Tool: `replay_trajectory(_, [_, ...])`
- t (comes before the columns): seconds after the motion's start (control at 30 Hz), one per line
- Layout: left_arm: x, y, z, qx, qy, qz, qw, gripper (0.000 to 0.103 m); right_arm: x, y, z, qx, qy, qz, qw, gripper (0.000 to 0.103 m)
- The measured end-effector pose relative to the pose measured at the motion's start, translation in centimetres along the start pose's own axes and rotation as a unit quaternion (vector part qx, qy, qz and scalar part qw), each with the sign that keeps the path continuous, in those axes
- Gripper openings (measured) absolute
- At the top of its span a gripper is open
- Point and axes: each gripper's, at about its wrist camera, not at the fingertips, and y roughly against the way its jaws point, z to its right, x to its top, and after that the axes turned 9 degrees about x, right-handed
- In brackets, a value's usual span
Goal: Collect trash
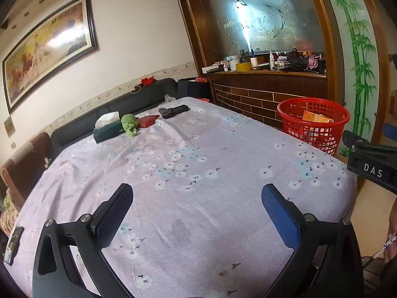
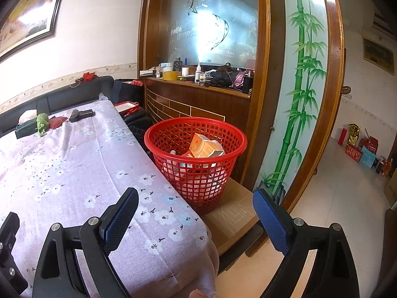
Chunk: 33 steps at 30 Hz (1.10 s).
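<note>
A red mesh basket (image 2: 196,134) stands on a low wooden stand beside the table's right edge; it holds an orange-and-white carton (image 2: 204,146) and other trash. It also shows in the left wrist view (image 1: 313,109). My left gripper (image 1: 197,198) is open and empty above the near part of the floral tablecloth (image 1: 198,154). My right gripper (image 2: 196,206) is open and empty over the table's right edge, short of the basket. The right gripper's body (image 1: 372,161) shows at the right of the left wrist view.
At the table's far end lie a tissue box (image 1: 108,126), a green crumpled thing (image 1: 129,124), a red packet (image 1: 147,120) and a black device (image 1: 173,111). A dark sofa (image 1: 111,106) runs behind. A wooden cabinet shelf (image 2: 198,82) carries clutter. Tiled floor (image 2: 347,198) lies at right.
</note>
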Motion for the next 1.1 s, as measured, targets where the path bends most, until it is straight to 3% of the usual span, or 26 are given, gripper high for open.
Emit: replay_trajectory(1.1, [-0.19, -0.56, -0.48, -0.012, 0.013, -0.014, 0.9997, 0.103, -0.27, -0.41, -0.37, 0.002, 0.006, -0.008, 1.000, 0.096])
